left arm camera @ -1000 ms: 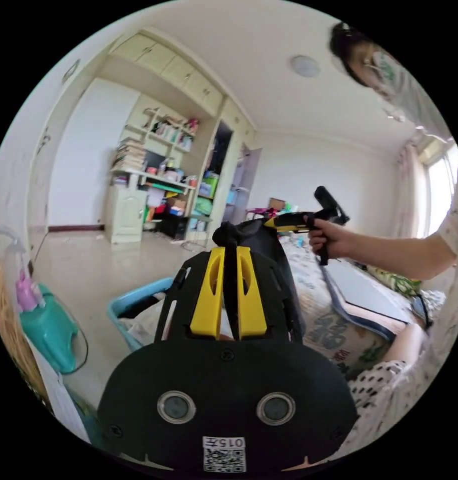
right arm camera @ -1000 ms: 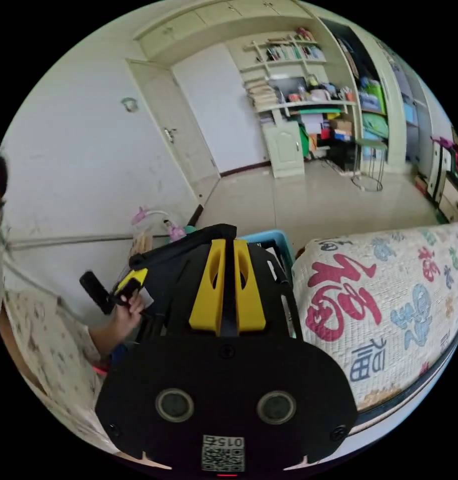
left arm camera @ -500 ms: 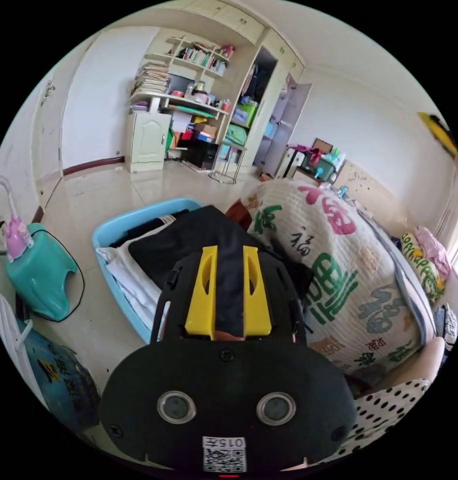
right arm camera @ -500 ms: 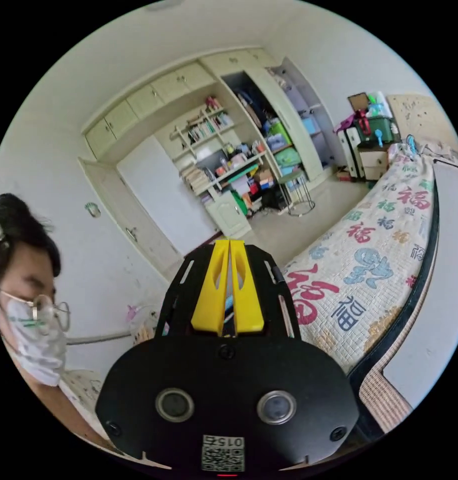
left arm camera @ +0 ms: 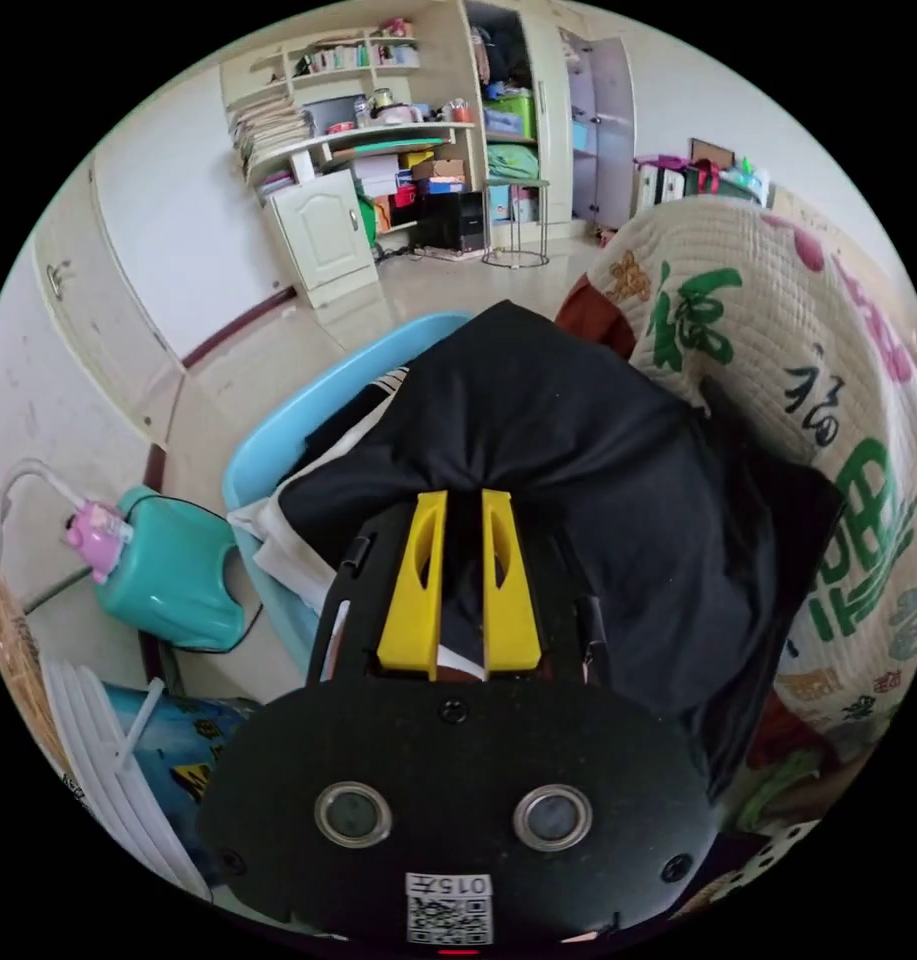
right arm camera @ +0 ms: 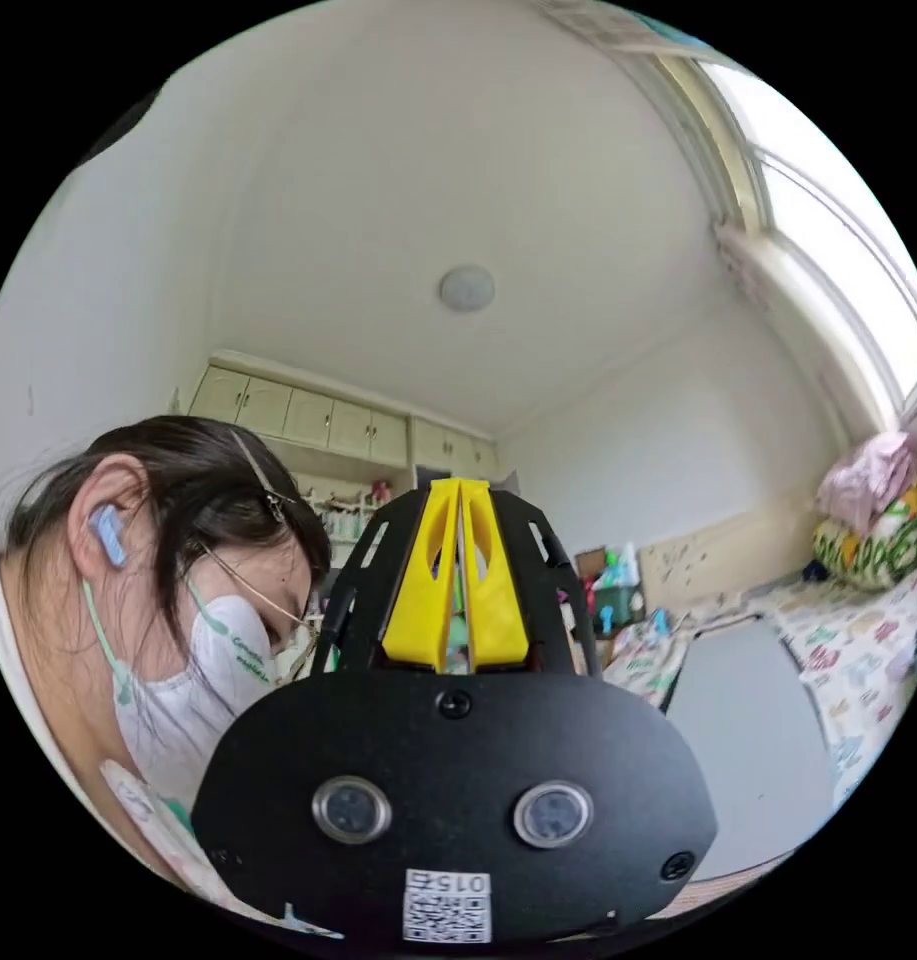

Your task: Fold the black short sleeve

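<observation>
In the left gripper view the black short sleeve (left arm camera: pixel 578 470) hangs bunched over the edge of the bed (left arm camera: pixel 778 330) and the blue basket (left arm camera: pixel 268 470). My left gripper (left arm camera: pixel 458 505) is shut on a fold of this black cloth, which runs between its yellow jaws. In the right gripper view my right gripper (right arm camera: pixel 459 492) points up toward the ceiling, its yellow jaws pressed together with nothing between them. A person's head (right arm camera: pixel 178 580) is close beside it.
The blue basket holds white and dark clothes (left arm camera: pixel 278 540). A teal stool (left arm camera: pixel 168 580) and a pink toy (left arm camera: pixel 93 525) stand on the floor beside it. Shelves and cupboards (left arm camera: pixel 378 120) line the far wall. A grey board (right arm camera: pixel 748 720) lies on the patterned bed cover (right arm camera: pixel 868 650).
The left gripper has dropped low with the black shirt, which now spreads over basket and bed edge. The right gripper let go of the shirt and swung up toward the ceiling.
</observation>
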`<state>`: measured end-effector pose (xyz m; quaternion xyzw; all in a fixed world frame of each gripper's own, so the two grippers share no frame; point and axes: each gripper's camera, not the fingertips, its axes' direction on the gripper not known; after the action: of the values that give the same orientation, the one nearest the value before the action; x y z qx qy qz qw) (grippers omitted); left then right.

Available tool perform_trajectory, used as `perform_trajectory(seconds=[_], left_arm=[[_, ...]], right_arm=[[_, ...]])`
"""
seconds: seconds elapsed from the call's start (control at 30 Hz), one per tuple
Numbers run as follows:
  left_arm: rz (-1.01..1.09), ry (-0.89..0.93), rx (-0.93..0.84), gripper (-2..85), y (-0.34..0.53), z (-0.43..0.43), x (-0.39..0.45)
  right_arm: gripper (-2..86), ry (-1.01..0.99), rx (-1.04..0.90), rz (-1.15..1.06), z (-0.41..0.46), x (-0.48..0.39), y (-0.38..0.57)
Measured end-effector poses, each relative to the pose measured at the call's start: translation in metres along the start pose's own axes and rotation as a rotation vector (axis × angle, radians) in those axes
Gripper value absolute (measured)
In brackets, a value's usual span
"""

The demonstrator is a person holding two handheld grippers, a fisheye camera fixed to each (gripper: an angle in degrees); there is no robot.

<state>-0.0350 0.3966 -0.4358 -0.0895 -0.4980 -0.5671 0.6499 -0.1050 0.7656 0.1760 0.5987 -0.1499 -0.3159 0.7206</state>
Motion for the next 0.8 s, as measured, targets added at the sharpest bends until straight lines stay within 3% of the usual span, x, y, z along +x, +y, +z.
perform_trajectory(seconds=[0.13, 0.33, 0.5, 0.67, 0.8], left_arm=[[-0.021, 0.085, -0.115, 5.9, -0.031, 0.006, -0.018], [0.294, -0.042, -0.25, 5.5, -0.061, -0.002, 0.016], [0.181, 0.012, -0.335, 5.2, -0.065, -0.028, -0.004], [0.027, 0.101, -0.238, 2.3, -0.025, -0.081, -0.029], [-0.005, 0.313, 0.044, 0.2, 0.014, -0.18, -0.017]], right_arm=[[-0.6, 0.07, 0.075, -0.083, -0.006, -0.048, -0.022], [-0.6, 0.098, 0.197, -0.121, -0.006, -0.089, -0.047], [-0.6, 0.176, 0.264, -0.153, 0.002, -0.115, -0.076], [-0.7, 0.254, 0.23, -0.219, 0.024, -0.143, -0.102], [-0.7, 0.334, 0.249, -0.277, 0.04, -0.17, -0.113]])
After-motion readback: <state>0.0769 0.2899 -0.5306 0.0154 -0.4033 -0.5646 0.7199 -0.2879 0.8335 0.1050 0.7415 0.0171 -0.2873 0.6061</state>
